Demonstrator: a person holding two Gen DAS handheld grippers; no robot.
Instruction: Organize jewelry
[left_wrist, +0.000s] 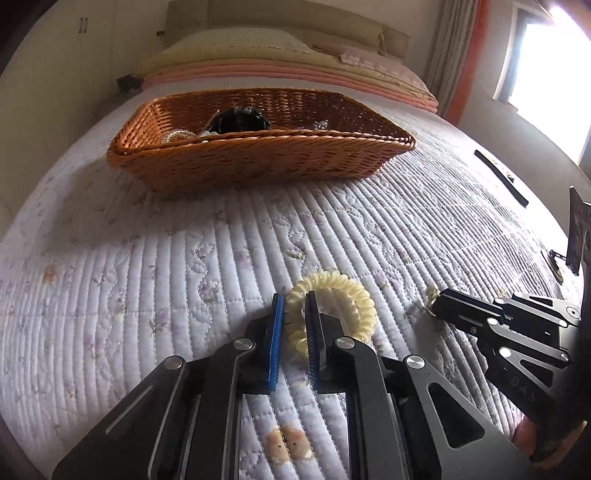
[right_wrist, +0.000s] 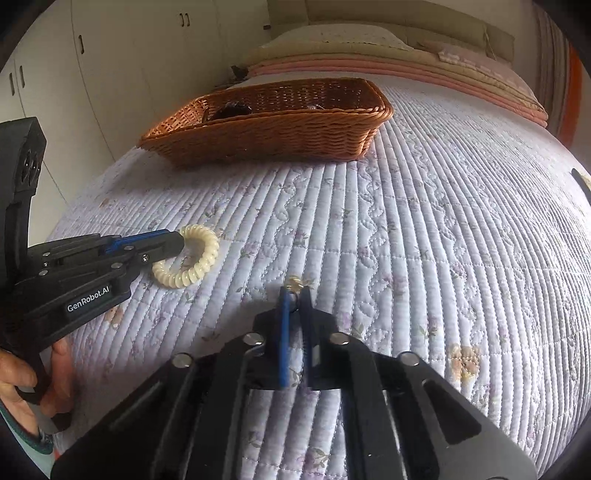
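Note:
A cream spiral hair tie (left_wrist: 332, 291) lies on the quilted bedspread (left_wrist: 147, 277). My left gripper (left_wrist: 294, 299) is shut on its near-left coil, which is pinched between the blue pads; the right wrist view shows the same grip on the hair tie (right_wrist: 188, 262) by the left gripper (right_wrist: 177, 240). To its right, my right gripper (right_wrist: 295, 291) is shut on a small gold piece of jewelry (right_wrist: 295, 283) that pokes out past its tips. The left wrist view shows that right gripper (left_wrist: 439, 299) low on the quilt with the gold piece (left_wrist: 430, 295) at its tip.
A wicker basket (left_wrist: 258, 158) (right_wrist: 280, 136) stands farther up the bed and holds a black item (left_wrist: 240, 120) and other small pieces. A black strap (left_wrist: 502, 177) and a phone on a stand (left_wrist: 578, 236) lie at the right. Folded blankets (left_wrist: 295, 70) are stacked beyond.

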